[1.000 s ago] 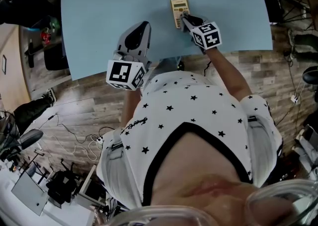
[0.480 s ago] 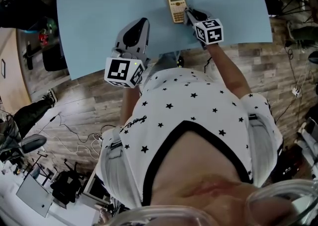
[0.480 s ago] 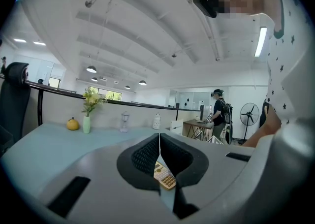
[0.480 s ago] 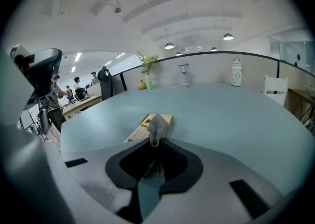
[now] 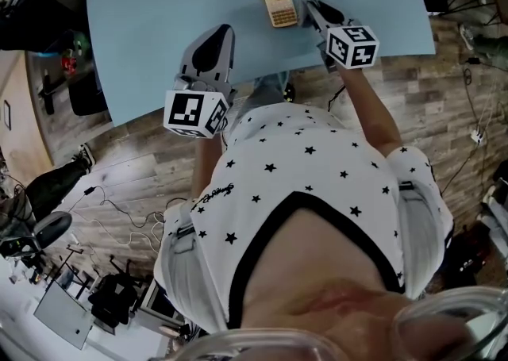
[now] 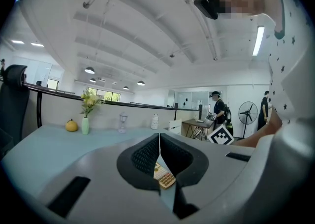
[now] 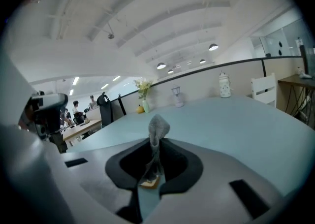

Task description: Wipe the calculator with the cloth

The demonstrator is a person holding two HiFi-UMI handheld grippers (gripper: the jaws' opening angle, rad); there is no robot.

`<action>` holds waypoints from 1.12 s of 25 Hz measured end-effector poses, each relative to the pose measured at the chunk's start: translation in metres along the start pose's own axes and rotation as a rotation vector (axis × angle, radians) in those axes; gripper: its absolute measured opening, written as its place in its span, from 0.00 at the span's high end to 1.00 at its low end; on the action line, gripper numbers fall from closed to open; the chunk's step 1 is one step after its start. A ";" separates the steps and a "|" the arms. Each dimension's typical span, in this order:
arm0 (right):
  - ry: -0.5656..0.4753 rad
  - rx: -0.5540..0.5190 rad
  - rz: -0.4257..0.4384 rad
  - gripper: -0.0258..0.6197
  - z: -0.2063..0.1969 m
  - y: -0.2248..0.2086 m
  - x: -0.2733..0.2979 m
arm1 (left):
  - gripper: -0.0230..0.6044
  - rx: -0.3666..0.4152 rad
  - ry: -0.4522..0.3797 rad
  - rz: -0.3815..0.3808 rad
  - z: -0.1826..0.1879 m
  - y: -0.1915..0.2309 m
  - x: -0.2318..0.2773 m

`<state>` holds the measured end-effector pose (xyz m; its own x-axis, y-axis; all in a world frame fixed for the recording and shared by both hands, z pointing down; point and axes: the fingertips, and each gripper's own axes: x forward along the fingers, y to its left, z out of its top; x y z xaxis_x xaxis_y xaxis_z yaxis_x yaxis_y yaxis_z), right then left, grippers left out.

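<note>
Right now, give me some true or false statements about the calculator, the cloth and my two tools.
1. The right tool is shut on the cloth. True.
2. The left tool holds the calculator. False: its jaws are together and empty; the calculator lies on the table.
3. The calculator lies nearer the left tool. False: it is nearer the right tool.
4. A vase of flowers stands on the table. True.
</note>
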<state>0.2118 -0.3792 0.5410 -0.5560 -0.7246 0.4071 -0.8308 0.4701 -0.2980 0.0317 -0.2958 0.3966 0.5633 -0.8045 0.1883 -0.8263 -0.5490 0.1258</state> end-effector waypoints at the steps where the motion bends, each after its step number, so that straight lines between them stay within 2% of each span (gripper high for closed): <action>1: -0.036 -0.003 -0.005 0.89 0.009 0.000 -0.007 | 0.91 0.002 0.001 -0.002 0.000 -0.001 0.000; 5: -0.168 -0.047 -0.053 0.89 0.045 0.001 -0.035 | 0.91 0.012 0.001 -0.012 0.000 -0.006 0.000; 13: -0.305 -0.075 -0.037 0.89 0.080 0.024 -0.075 | 0.91 0.026 -0.001 -0.032 0.002 -0.018 -0.001; 28: -0.367 -0.106 -0.070 0.89 0.089 0.033 -0.103 | 0.91 0.033 -0.008 -0.053 0.002 -0.032 -0.003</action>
<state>0.2441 -0.3341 0.4130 -0.4683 -0.8798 0.0817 -0.8749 0.4489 -0.1819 0.0564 -0.2758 0.3901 0.6066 -0.7756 0.1746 -0.7946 -0.5984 0.1029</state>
